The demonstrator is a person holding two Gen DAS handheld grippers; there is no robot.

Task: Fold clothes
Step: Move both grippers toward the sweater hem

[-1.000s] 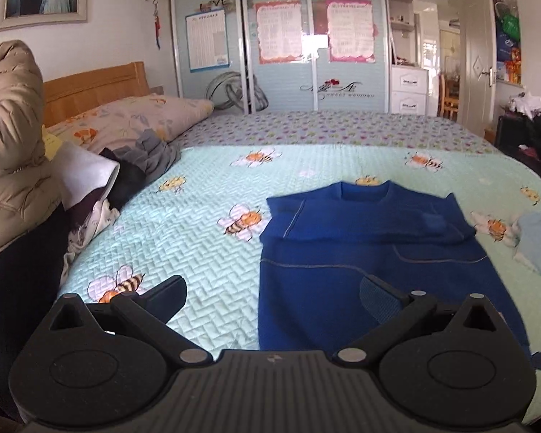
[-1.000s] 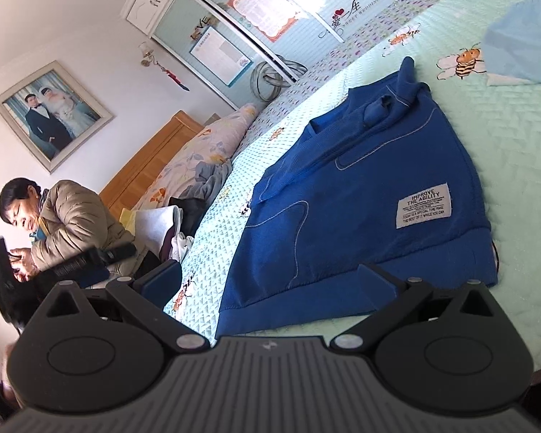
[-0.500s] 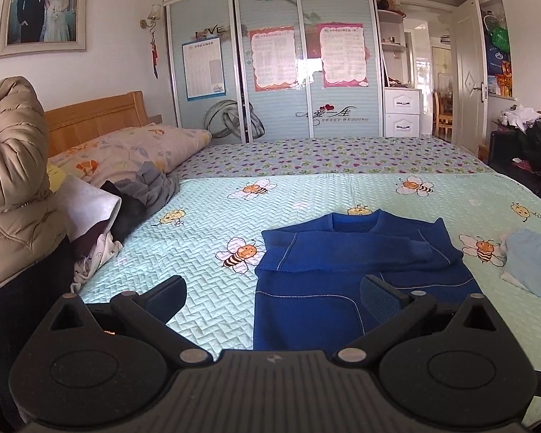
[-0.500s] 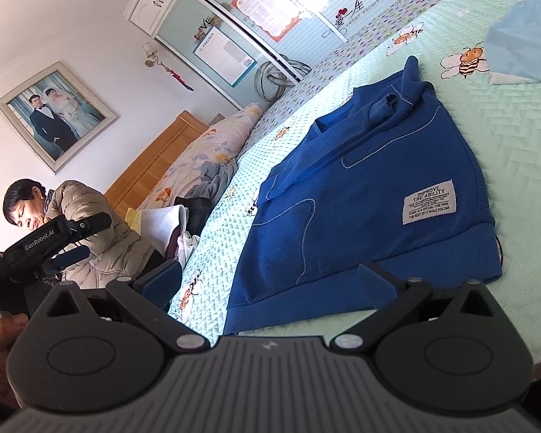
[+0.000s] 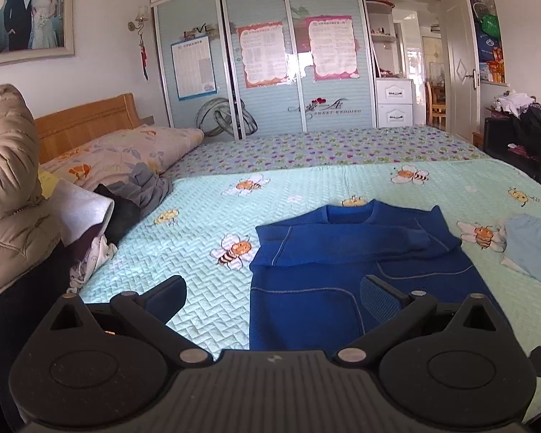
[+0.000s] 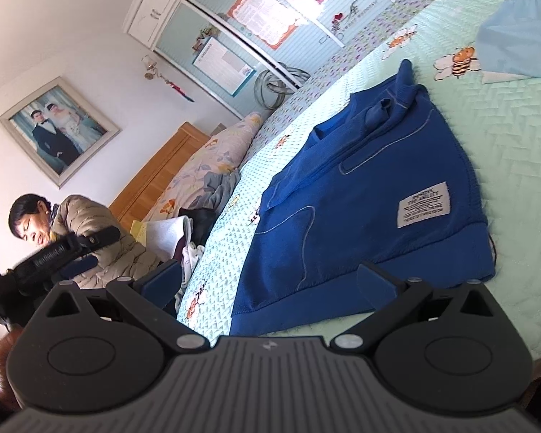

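Observation:
A blue sweater point(image 5: 346, 274) lies flat on the bee-print bedspread point(image 5: 205, 223), its sleeves folded across the chest and its hem toward me. In the right wrist view the same sweater point(image 6: 360, 198) shows a white label near its hem. My left gripper point(image 5: 274, 294) hovers open above the hem's left part, nothing between its fingers. My right gripper point(image 6: 270, 278) is open too, held off the near bed edge just short of the hem, and grips nothing.
A pale blue garment point(image 5: 533, 249) lies on the bed right of the sweater. A heap of clothes point(image 5: 119, 209) sits by the pillow point(image 5: 133, 148) at the left. A person in a beige padded jacket point(image 6: 93, 231) stands at the bed's left side.
The left gripper has tilted upward and drawn back, so the sweater sits lower and smaller in its view. The right gripper shifted slightly; the sweater stayed put.

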